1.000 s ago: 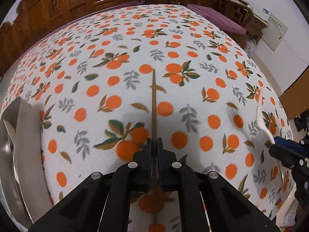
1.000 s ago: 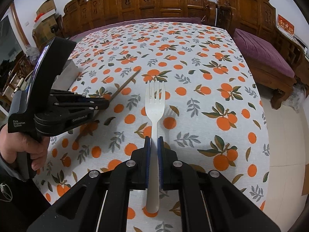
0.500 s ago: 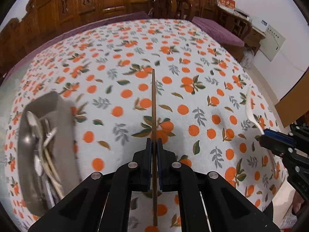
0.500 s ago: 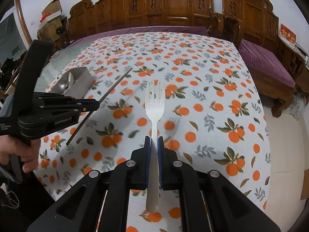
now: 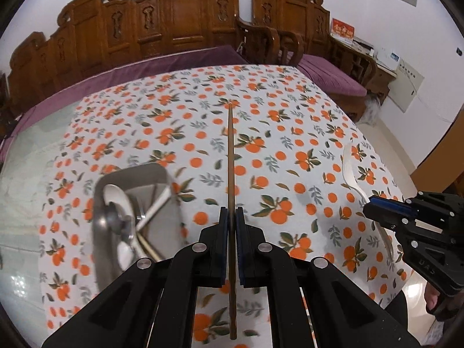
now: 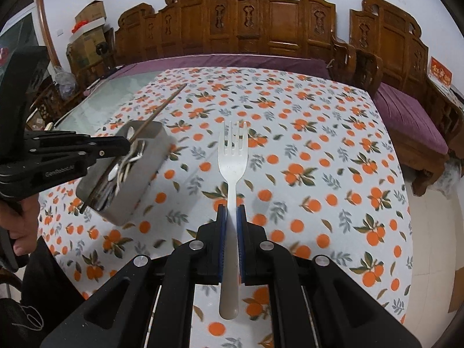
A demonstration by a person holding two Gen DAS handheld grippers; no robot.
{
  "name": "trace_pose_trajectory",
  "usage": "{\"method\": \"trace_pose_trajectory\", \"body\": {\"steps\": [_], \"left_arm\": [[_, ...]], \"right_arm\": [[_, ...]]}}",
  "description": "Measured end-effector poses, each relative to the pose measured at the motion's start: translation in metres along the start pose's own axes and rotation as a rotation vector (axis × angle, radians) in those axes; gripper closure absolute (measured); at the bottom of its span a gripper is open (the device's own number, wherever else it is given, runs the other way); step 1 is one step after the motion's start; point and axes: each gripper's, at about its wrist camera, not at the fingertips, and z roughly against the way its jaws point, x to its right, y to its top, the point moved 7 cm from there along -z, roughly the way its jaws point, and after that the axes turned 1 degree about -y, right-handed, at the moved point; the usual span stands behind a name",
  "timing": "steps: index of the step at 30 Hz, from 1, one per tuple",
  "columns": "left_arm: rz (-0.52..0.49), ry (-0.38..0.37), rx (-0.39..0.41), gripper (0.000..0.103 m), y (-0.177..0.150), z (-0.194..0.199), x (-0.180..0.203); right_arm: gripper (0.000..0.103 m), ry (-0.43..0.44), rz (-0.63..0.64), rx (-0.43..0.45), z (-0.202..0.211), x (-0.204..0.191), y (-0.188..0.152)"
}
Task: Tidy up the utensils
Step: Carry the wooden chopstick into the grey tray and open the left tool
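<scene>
My left gripper [image 5: 229,214] clamps a wooden chopstick [image 5: 230,156]; my right gripper [image 6: 231,213] clamps a white fork [image 6: 233,162], both above the open bench [image 6: 319,159] beside the steel utensil box [image 6: 145,185].

Carved dark wooden benches [image 6: 261,23] with purple cushions [image 6: 411,116] line white walls [image 5: 435,66] at twelve and three o'clock; cardboard boxes [image 6: 90,29] stack at ten o'clock.

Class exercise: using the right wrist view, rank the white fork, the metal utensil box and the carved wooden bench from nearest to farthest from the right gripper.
1. White fork: clamped between the right gripper's fingers, pointing ahead.
2. Metal utensil box: on the tablecloth, ahead to the left.
3. Carved wooden bench: beyond the table's far edge, against the wall.
</scene>
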Motion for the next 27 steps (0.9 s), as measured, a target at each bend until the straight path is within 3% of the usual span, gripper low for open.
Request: {"method": "trace_pose_trajectory", "body": {"steps": [14,27], "left_arm": [[0.029,-0.009,0.015,0.099,-0.007,0.021,-0.069],[0.063,0.021,-0.08,0.099,-0.033,-0.027,-0.115]], "right_arm": [[0.094,0.023,0.039,-0.001,-0.01,-0.053,0.018],[0.094,0.045,0.051,-0.029,-0.027,-0.072,0.017]]}}
